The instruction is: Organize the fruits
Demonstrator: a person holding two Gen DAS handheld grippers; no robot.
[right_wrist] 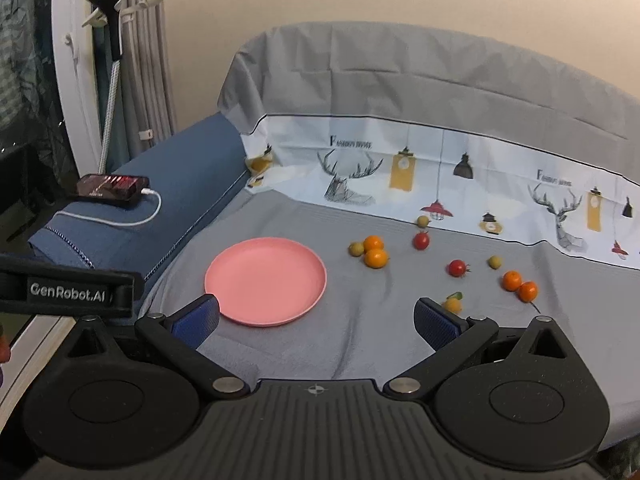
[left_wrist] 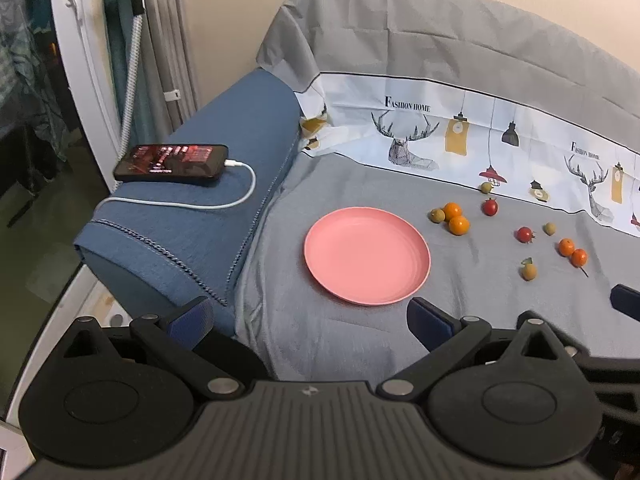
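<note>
1. Pink plate is lying bare on the grey sheet; small fruits are sitting scattered beside it.
2. I am holding left gripper and right gripper spread, gripping nothing.
3. Risk: round fruits may be rolling off when nudged on soft cloth.

Open grey sheet is seen in front of the pink plate. Farther right, the way is dotted with small fruits.

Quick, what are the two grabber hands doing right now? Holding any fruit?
Left gripper: open, fingers wide apart, holding nothing.
Right gripper: open, fingers wide apart, holding nothing.
</note>
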